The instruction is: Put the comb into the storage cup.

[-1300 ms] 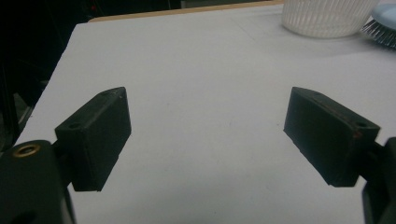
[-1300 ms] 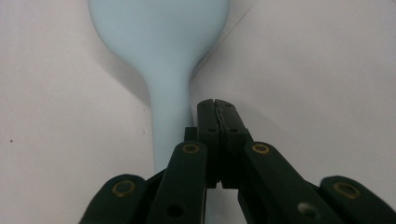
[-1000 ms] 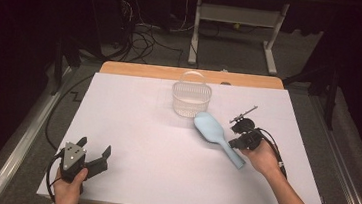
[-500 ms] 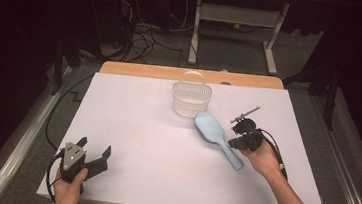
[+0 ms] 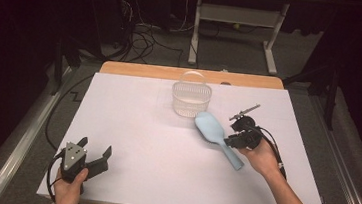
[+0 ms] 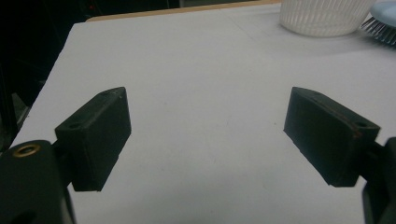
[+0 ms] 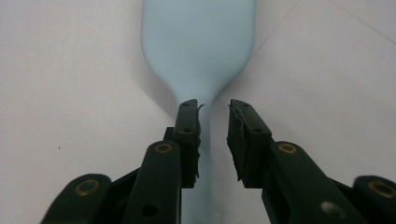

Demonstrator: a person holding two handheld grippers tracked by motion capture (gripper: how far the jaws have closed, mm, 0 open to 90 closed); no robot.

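Observation:
A light blue hairbrush (image 5: 211, 126) lies slantwise on the white table sheet, its head just right of a white ribbed basket (image 5: 189, 102). My right gripper (image 5: 229, 140) is shut on the brush's thin handle. In the right gripper view the jaws (image 7: 212, 108) pinch the handle just below the smooth back of the brush head (image 7: 198, 42). My left gripper (image 5: 96, 147) rests open at the table's near left corner with nothing between its pads (image 6: 205, 130). Far off in the left gripper view are the basket (image 6: 322, 18) and the brush's bristles (image 6: 383, 28).
The white sheet (image 5: 136, 128) covers the table, and a strip of wooden tabletop (image 5: 137, 70) shows at the far edge. Cables trail from both grippers. Beyond the table are a dark floor with loose cables (image 5: 140, 33) and a white desk frame (image 5: 236, 32).

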